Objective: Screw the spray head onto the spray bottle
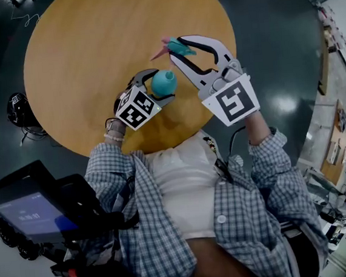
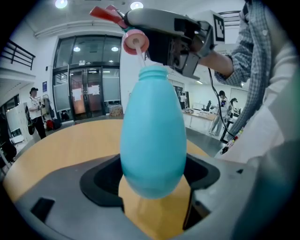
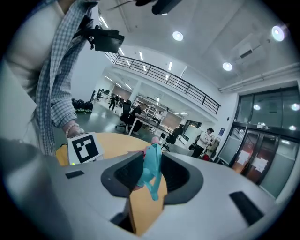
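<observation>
— Where's the bottle? On the table?

— No, held up over its 5 o'clock edge. The left hand-held gripper is clamped round the belly of the teal spray bottle, neck up. The right hand-held gripper is closed on the spray head, which sits at about 1 o'clock from the bottle.

— So not on yet?

— Not yet. The pink collar hangs just off the neck, at its 11 o'clock, with the dip tube pointing at the opening.

— What worries you?

— The tube, I'd say. It's thin, and if it meets the rim instead of the hole it will likely bend or kink. Then the collar looks tilted, so it may bite the thread crooked and jam. And that bottle is egg-shaped and smooth. Once the twisting starts I reckon it could spin or squirt out of the jaws.
</observation>
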`<control>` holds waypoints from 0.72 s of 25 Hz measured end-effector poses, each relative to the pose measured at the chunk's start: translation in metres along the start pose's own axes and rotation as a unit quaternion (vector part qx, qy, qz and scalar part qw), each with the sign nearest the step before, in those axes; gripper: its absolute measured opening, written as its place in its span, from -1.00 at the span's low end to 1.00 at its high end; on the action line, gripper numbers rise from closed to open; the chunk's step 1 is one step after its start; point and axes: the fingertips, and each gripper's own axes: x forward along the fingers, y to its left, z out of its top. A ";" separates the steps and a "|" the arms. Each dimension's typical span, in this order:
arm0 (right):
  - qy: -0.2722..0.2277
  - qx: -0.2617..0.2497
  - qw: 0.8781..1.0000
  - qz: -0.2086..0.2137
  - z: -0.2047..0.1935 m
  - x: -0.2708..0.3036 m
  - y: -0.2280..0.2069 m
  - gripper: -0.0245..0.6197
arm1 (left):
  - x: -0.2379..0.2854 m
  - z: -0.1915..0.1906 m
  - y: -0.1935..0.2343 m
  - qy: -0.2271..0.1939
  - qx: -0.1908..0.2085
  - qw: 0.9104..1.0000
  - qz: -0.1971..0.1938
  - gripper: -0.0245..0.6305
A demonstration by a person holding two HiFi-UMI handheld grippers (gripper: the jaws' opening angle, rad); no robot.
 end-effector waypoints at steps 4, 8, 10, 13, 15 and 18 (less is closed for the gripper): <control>-0.025 -0.031 0.999 -0.005 0.006 -0.004 0.014 -0.57 | -0.013 0.026 0.008 -0.028 0.010 1.000 -0.004 0.33; -0.045 -0.052 0.998 -0.013 0.011 -0.002 0.023 -0.57 | -0.020 0.036 0.011 -0.036 0.017 0.999 -0.007 0.33; -0.048 -0.067 0.997 -0.013 0.012 -0.001 0.027 -0.57 | -0.021 0.036 0.010 -0.031 0.016 0.999 -0.009 0.33; -0.052 -0.081 0.995 -0.008 0.015 0.000 0.034 -0.57 | -0.019 0.034 0.008 -0.028 0.018 0.999 -0.011 0.33; -0.055 -0.086 0.995 -0.006 0.016 -0.001 0.038 -0.57 | -0.020 0.032 0.011 -0.025 0.011 1.000 -0.009 0.33; -0.057 -0.092 0.994 -0.005 0.017 -0.002 0.042 -0.57 | -0.022 0.026 0.013 -0.010 0.002 1.000 -0.009 0.33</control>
